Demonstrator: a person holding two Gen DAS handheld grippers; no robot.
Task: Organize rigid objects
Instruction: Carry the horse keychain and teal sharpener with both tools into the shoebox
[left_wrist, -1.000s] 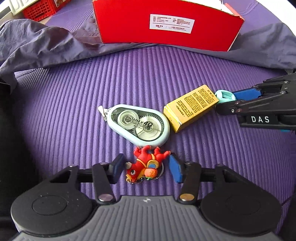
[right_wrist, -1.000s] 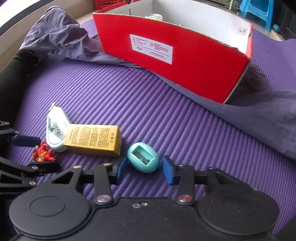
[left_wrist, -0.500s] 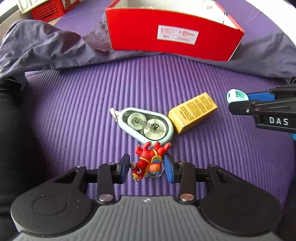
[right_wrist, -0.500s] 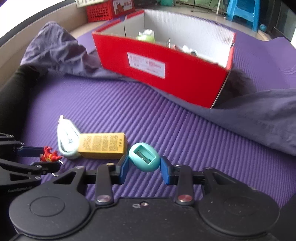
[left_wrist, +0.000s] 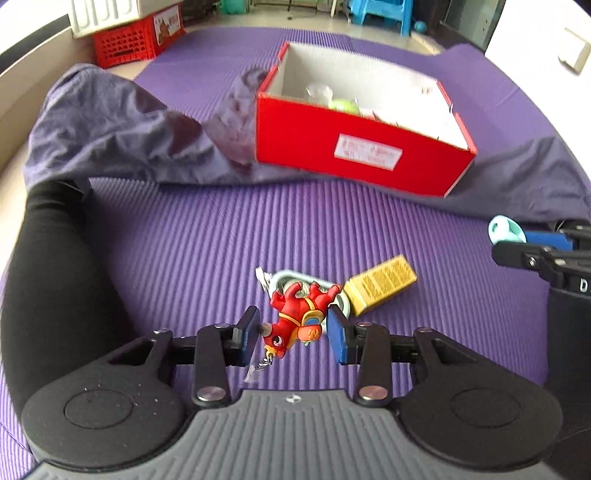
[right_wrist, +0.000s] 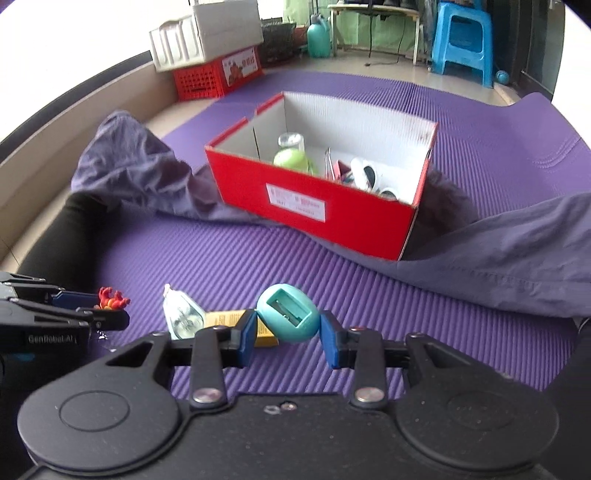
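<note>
My left gripper (left_wrist: 291, 332) is shut on a red dragon keychain (left_wrist: 299, 317) and holds it above the purple mat. My right gripper (right_wrist: 288, 332) is shut on a teal egg-shaped sharpener (right_wrist: 290, 312), also lifted; it shows at the right of the left wrist view (left_wrist: 504, 229). A correction tape (right_wrist: 181, 314) and a yellow box (left_wrist: 380, 290) lie on the mat below. The open red box (right_wrist: 314, 203) stands ahead with a green bottle (right_wrist: 291, 157) and other items inside.
A crumpled grey-purple cloth (right_wrist: 140, 173) lies around the red box on both sides. A black sleeve (left_wrist: 59, 280) rests at the left. A red crate (right_wrist: 218, 77) and a blue stool (right_wrist: 463, 40) stand off the mat, far back.
Both grippers closed on their objects and lifted them off the mat. The views rose and pulled back, so the red box's inside now shows.
</note>
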